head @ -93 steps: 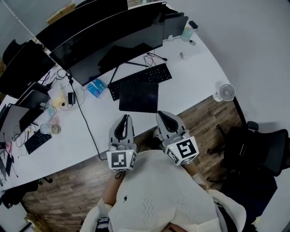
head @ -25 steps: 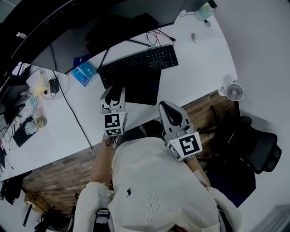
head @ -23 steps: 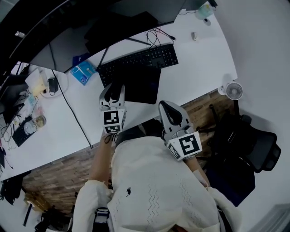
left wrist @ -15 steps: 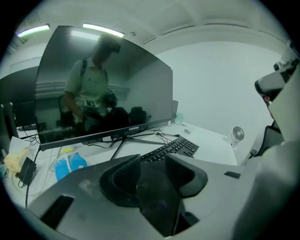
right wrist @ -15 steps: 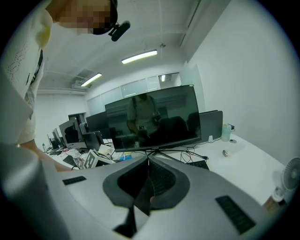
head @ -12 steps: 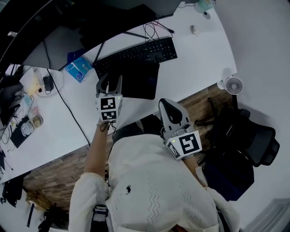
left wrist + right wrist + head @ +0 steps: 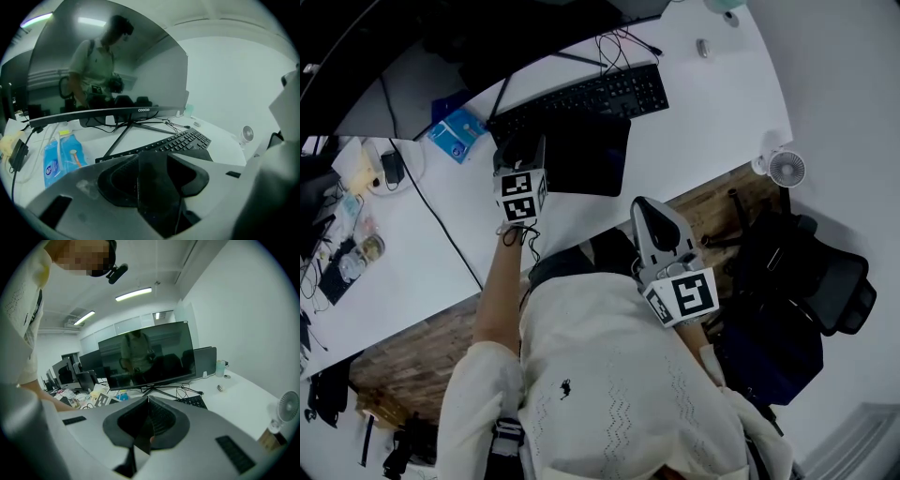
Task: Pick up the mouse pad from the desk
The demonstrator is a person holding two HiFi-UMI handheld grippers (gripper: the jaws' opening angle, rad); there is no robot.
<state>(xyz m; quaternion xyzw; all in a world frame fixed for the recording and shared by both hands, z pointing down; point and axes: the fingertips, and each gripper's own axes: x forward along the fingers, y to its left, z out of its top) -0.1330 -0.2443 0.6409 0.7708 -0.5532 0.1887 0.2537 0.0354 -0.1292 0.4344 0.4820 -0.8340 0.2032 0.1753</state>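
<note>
The dark rectangular mouse pad (image 7: 586, 155) lies flat on the white desk (image 7: 703, 122), between the black keyboard (image 7: 581, 97) and the desk's near edge. The left gripper (image 7: 520, 153) is at the pad's left edge. Its jaws stand apart and have just been opening, with nothing clamped between them. The right gripper (image 7: 647, 211) hangs off the desk's near edge, its jaws pressed together and empty.

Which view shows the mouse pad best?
Head view: nearly the whole mouse pad lies flat before the keyboard. The left gripper view catches only a dark strip of it below the keyboard; the right gripper view shows none of it.
</note>
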